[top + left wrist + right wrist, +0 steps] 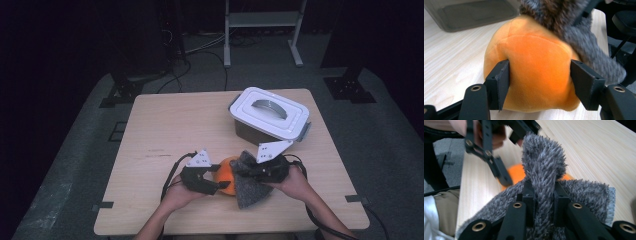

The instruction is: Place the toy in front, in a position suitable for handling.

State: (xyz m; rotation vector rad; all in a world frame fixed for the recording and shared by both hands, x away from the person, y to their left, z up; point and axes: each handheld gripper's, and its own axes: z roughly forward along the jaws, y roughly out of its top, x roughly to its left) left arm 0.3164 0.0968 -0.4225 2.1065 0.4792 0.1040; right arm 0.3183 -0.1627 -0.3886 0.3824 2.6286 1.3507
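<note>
- Orange plush ball is rested on the wooden table, near its front edge, and squeezed between the left gripper jaws.
- Grey fuzzy cloth is draped against the ball, a fold pinched tight by the right gripper.
- Lidded white box is set well behind; bare tabletop is left at the far left.

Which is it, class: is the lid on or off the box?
On. The white lid sits flat across the box, its handle up and a side latch down.
</note>
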